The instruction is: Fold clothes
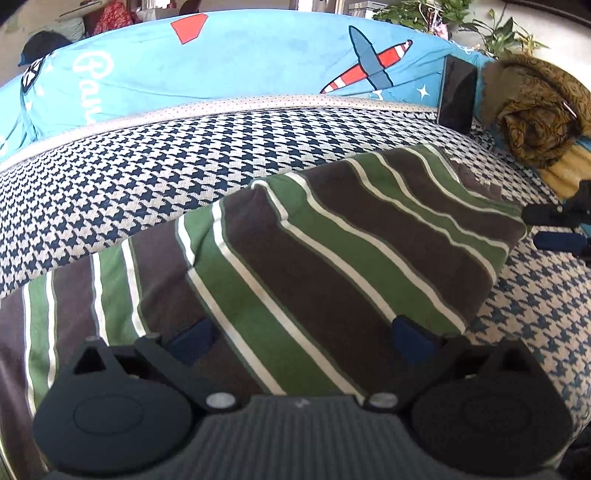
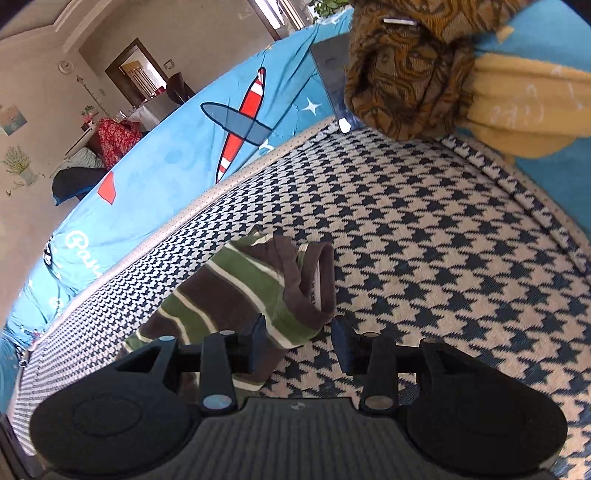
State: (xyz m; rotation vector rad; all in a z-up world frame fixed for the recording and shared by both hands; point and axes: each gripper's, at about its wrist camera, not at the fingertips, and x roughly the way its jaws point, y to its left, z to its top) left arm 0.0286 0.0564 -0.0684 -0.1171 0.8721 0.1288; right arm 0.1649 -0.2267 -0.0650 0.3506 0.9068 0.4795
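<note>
two blue pads of the left gripper (image 1: 301,336) stand wide apart just over one striped shirt (image 1: 332,236), clasping nothing; the cloth lies flat under them, and whether the pads touch it i cannot tell. one shirt only: green and brown bands with thin white lines, folded over on itself, spread on one houndstooth cushion (image 1: 147,162). its far corner reaches toward the right gripper (image 1: 554,229), whose two dark fingers show at the right edge of the left view, just beside the shirt.

from the right wrist, the right gripper (image 2: 299,343) has its jaws parted and released. the left pad sits against the shirt's edge, the right pad over bare cushion (image 2: 443,240). one brown cuff or hem (image 2: 314,288) of the shirt (image 2: 229,291) curls up in a loop just ahead of the gap, not pinched.

behind the cushion runs one blue cover (image 1: 221,62) with one striped plane (image 1: 369,70) and one red patch (image 1: 190,27). one dark phone (image 1: 456,94) leans against it. beside the phone sits one bundle of gold patterned cloth (image 1: 535,110), with one yellow cloth (image 1: 570,166) under it.
</note>
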